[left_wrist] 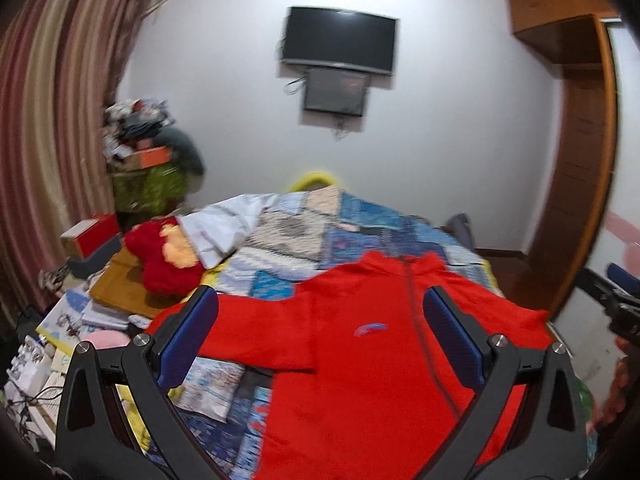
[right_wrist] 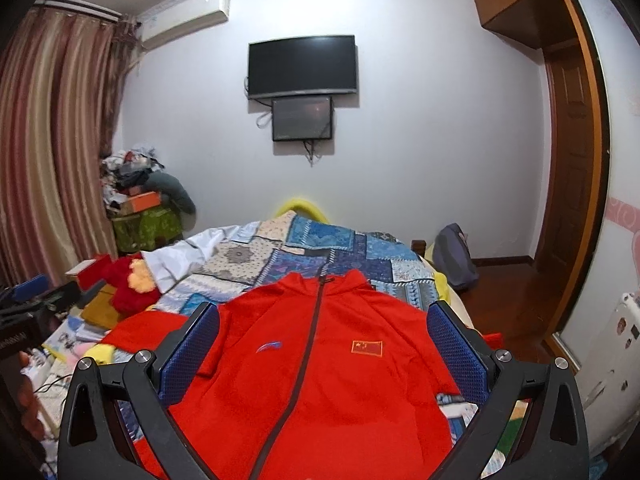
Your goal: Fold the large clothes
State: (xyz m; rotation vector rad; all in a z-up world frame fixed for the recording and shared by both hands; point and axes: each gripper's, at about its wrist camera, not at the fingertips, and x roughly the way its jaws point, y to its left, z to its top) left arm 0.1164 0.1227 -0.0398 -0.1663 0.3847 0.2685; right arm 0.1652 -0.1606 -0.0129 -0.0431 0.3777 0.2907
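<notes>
Left wrist view: left gripper (left_wrist: 320, 332) spread wide above the bed, blue pads (left_wrist: 188, 340) apart, nothing between them. Beneath, red jacket (left_wrist: 360, 360) lying flat on the patchwork quilt (left_wrist: 288, 236), zipped front up, one sleeve stretched out to the picture's left. Right gripper (left_wrist: 618, 304) glimpsed at the right edge, opening impossible to judge there.

Right wrist view: right gripper (right_wrist: 322, 352) likewise wide open, empty, hovering over the jacket's chest. Red plush toy (right_wrist: 128, 288) beside the quilt at left.
</notes>
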